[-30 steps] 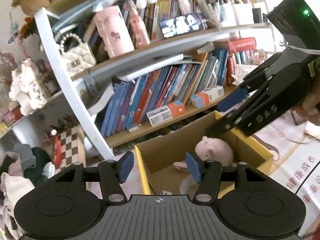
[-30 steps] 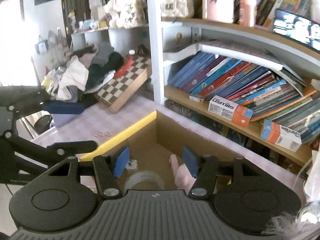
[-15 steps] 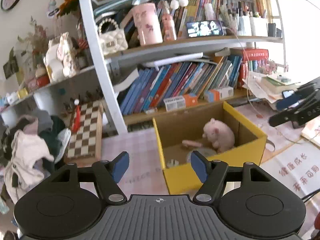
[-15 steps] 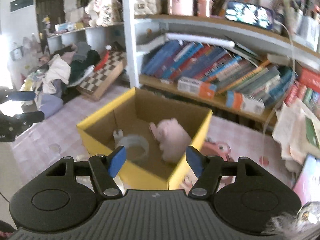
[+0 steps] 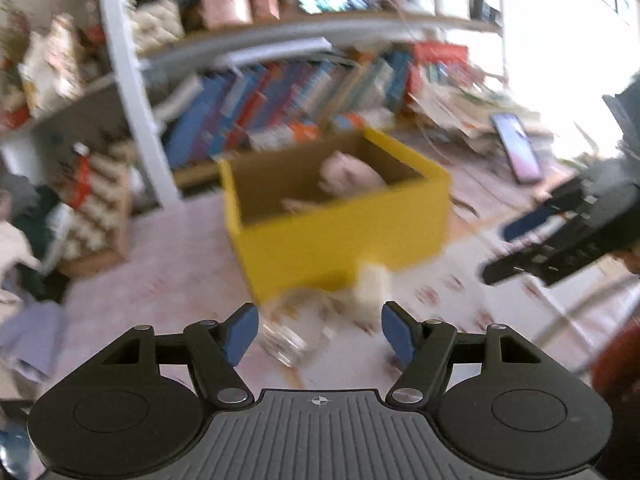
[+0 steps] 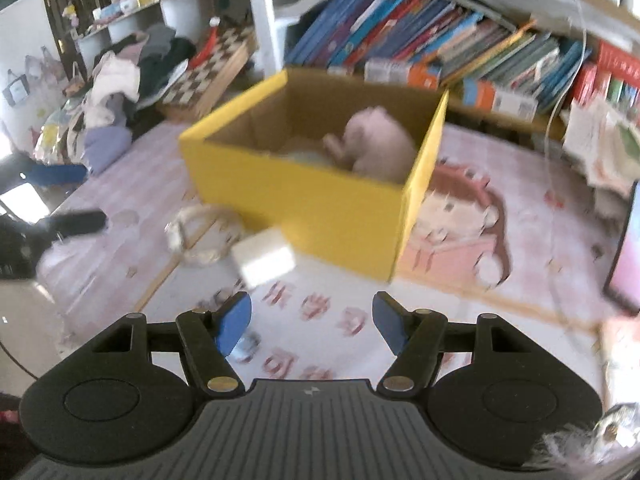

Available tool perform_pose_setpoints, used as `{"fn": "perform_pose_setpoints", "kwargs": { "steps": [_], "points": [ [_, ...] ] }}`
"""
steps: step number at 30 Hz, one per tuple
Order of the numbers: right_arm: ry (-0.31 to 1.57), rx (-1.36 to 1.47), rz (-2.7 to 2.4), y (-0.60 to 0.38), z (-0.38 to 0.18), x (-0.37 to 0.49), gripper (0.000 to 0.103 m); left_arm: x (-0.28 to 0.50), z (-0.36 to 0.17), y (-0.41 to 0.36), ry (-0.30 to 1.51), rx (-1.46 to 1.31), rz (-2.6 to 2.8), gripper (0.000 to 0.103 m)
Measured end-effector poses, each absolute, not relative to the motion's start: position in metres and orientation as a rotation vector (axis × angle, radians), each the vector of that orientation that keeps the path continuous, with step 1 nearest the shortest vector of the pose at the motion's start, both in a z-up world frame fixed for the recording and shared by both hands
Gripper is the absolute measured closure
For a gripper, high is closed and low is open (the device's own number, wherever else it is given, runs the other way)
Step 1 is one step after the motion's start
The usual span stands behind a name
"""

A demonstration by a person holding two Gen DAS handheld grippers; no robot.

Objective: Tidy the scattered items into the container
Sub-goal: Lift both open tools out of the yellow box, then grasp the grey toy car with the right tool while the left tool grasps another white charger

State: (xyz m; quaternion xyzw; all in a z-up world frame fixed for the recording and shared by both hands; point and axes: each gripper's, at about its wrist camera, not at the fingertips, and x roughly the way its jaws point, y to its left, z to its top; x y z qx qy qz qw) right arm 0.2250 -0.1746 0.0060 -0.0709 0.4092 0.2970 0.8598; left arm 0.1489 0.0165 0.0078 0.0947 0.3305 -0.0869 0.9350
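A yellow cardboard box stands on the pink checked tablecloth, with a pink plush toy inside it. In front of the box lie a small white box and a clear tape roll. A pink patterned pouch lies to the box's right. My left gripper is open and empty, back from the box. My right gripper is open and empty too, also seen at the right of the left wrist view. The left wrist view is blurred.
A bookshelf full of books runs behind the box. A chessboard and a heap of clothes lie at the left. Papers and a phone lie at the right. A small item sits near my right gripper's left finger.
Both grippers have pulled back and up from over the box, so the box looks smaller and its yellow front wall and the items before it show. Both stay open.
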Motion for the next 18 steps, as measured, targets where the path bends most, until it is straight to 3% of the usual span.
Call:
{"fn": "perform_pose_setpoints", "kwargs": {
  "steps": [9,18],
  "points": [
    [0.940,-0.208,0.684,-0.144,-0.019,0.215,0.038,0.134,-0.046,-0.011,0.845,0.174,-0.321,0.033],
    [0.926,-0.300,0.772,-0.110,-0.035,0.216,0.037,0.134,-0.064,-0.026,0.864,0.251,-0.358,0.033]
  ]
}}
